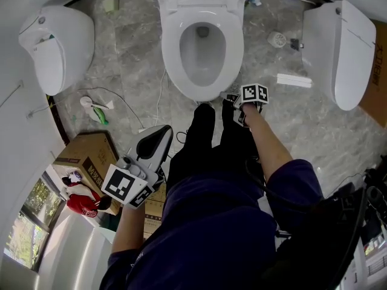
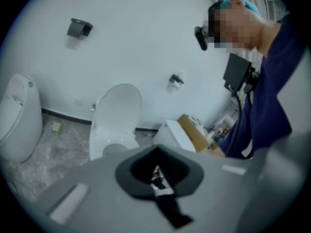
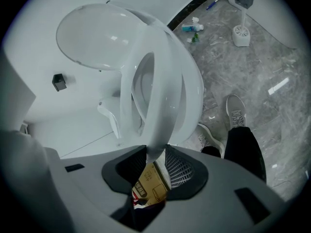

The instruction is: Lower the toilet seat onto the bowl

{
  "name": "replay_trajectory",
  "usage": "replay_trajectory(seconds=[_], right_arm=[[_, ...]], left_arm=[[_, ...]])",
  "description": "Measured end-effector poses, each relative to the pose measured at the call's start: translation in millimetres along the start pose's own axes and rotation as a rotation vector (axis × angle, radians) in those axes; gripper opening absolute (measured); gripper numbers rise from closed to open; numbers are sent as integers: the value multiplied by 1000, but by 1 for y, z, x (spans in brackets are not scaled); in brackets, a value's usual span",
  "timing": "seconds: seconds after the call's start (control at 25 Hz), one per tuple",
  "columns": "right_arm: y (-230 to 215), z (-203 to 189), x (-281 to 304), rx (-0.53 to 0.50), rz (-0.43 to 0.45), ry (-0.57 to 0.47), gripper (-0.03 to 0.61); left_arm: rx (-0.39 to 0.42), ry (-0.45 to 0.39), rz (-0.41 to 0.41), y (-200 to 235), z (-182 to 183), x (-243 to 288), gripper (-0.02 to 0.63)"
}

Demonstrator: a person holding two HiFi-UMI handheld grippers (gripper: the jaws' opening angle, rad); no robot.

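Floor of grey veined stone runs under white walls, with a dark strip where they meet. The toilet stands straight ahead of the right claw, and two more white toilets stand well apart to either side of it. The right claw pinches the front edge of the seat: the ribbed pads sit one on each side of the rim. In the right gripper view the seat is tilted and its front end is clear of the bowl. The lid stands upright beyond the seat. The bowl interior is grey, with a dark outlet at the end far from the claw. Beyond the toilet and to the right of this claw, a white brush stands in its holder, near small bottles on the floor. The left claw is held back beside the person's hip, jaws pressed together on nothing, well apart from the toilet. Cardboard boxes lie just to the left of it.
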State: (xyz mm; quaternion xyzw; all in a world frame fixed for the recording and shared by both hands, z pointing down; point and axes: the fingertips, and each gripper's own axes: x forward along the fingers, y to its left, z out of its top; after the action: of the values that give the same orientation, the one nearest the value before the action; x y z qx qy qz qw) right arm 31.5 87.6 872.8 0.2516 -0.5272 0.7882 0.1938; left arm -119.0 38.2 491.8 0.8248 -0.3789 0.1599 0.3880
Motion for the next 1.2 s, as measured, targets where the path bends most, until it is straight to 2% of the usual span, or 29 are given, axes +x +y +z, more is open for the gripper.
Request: replay_trajectory(seconds=[0.56,1.2], right_arm=[[-32,3,24,24,-77,22,100],[-56,10,43,-4,-173,75,87]], left_arm=[[-33,52,5,15,-13,11,5],[-59,76,4,19,-18,28,5]])
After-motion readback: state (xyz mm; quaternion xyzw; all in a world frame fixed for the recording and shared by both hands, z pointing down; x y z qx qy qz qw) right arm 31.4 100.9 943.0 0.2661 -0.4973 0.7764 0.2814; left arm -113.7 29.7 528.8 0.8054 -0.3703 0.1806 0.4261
